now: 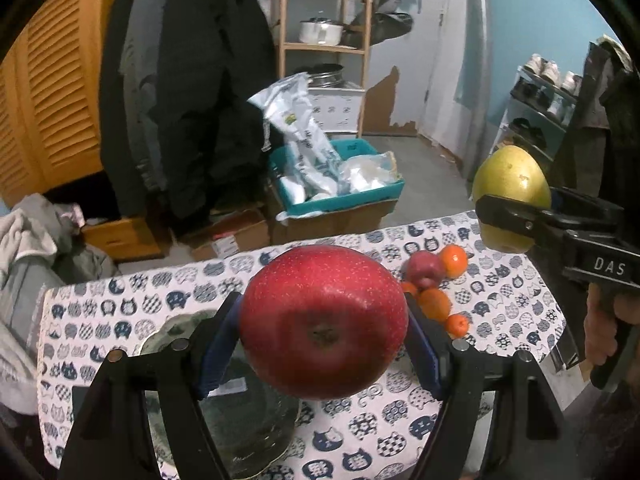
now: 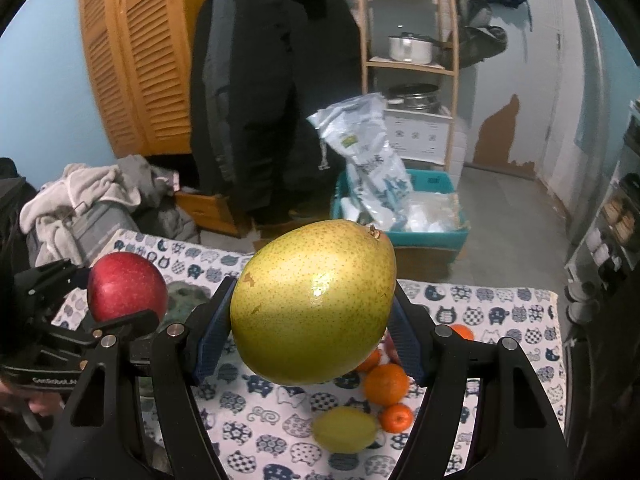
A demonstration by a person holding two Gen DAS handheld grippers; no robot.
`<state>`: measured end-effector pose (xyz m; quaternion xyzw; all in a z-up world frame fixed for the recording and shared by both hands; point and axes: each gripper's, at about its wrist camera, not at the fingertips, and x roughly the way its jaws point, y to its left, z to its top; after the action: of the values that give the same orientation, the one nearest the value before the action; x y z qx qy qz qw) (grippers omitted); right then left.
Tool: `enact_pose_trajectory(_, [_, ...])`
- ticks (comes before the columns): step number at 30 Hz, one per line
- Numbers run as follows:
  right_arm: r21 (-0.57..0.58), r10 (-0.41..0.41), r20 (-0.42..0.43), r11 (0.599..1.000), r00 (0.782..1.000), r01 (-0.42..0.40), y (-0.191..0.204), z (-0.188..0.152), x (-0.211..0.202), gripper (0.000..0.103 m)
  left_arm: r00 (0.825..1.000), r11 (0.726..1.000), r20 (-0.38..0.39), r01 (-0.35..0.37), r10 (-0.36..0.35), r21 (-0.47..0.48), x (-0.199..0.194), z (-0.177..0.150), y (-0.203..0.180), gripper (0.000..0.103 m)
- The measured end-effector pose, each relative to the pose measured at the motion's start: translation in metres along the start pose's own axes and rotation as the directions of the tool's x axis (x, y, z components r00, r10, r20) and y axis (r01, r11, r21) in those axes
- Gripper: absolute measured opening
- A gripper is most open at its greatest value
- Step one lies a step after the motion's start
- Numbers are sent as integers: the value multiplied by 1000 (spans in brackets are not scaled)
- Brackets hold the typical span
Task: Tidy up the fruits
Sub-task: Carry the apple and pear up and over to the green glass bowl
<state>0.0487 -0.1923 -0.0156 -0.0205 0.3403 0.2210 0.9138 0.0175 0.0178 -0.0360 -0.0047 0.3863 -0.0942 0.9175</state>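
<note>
On the left, the left gripper (image 1: 324, 328) is clenched on a red apple (image 1: 323, 322), its blue pads (image 1: 218, 344) pressing the fruit from both sides and holding it clear of the table (image 1: 520, 292). The apple's dimpled end faces the camera. Beneath it lies a glass plate (image 1: 240, 432) on the cat-patterned cloth — greenish, see-through, partly hidden by the gripper's black arms.

Toward the middle of the table sits a small cluster of fruit: a smaller red apple (image 1: 425, 269) with oranges (image 1: 434, 304) touching it or just beside it, and, seen from the right wrist, a blurred yellow-green fruit (image 2: 345, 429) near the closest orange (too soft to name for certain).

On the right, the right gripper (image 2: 312, 332) grasps a large yellow-green pear (image 2: 314, 302), blue pads tight against its flanks, stem end tilted up and to the right. The pear is held in the air above the fruit cluster. A hand (image 1: 608, 320) on that gripper's handle shows at the left camera's right edge — only partly in view.
</note>
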Motion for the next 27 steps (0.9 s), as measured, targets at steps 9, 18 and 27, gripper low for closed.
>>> enact_pose_trajectory(9, [-30, 76, -48, 997, 996, -77, 41, 2, 26, 71, 999, 997, -15, -48, 47, -53, -4, -18, 38, 78])
enact_pose_trajectory(18, [-86, 122, -91, 988, 988, -130, 86, 6, 53, 71, 993, 987, -62, -107, 100, -123, 0, -42, 84, 78])
enact_pose_trajectory(27, [-115, 161, -117, 978, 980, -175, 123, 11, 73, 71, 984, 970, -121, -154, 132, -190, 9, -69, 127, 78])
